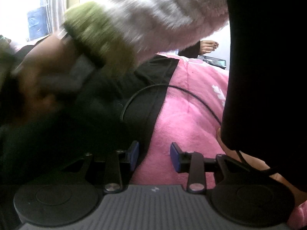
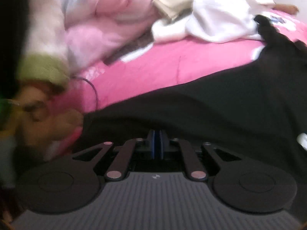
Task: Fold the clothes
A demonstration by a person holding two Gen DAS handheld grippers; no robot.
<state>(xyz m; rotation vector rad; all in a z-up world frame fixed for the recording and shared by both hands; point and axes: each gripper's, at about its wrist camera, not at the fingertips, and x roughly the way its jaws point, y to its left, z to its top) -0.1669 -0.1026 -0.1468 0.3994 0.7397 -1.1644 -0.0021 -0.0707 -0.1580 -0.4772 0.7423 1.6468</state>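
Left wrist view: the left gripper (image 1: 154,158) hangs with its blue-padded fingers (image 1: 134,153) spread apart and nothing between them, over the bright pink fleece blanket (image 1: 184,115) that serves as the landmark here. A black fabric garment (image 1: 142,103) lies on that blanket, its edge reaching just beside the gripper's left-hand pad. A thin black cable (image 1: 172,87) curves across garment and blanket. Above the garment, blurred, a fluffy grey-and-white striped sleeve with a green cuff (image 1: 153,19) crosses the view, and a dark hanging cloth fills the right-hand side

Right wrist view: the right gripper (image 2: 157,143) has its blue pads pressed together, pinching the near edge of the same black garment (image 2: 211,111), which drapes over the fingertips and spreads to the right across the pink blanket (image 2: 163,67). Farther back on the blanket lie a pale pink fluffy bundle (image 2: 107,19) and a white crumpled cloth (image 2: 214,19). At the left edge, blurred, a hand (image 2: 44,118) sits beside the garment's corner
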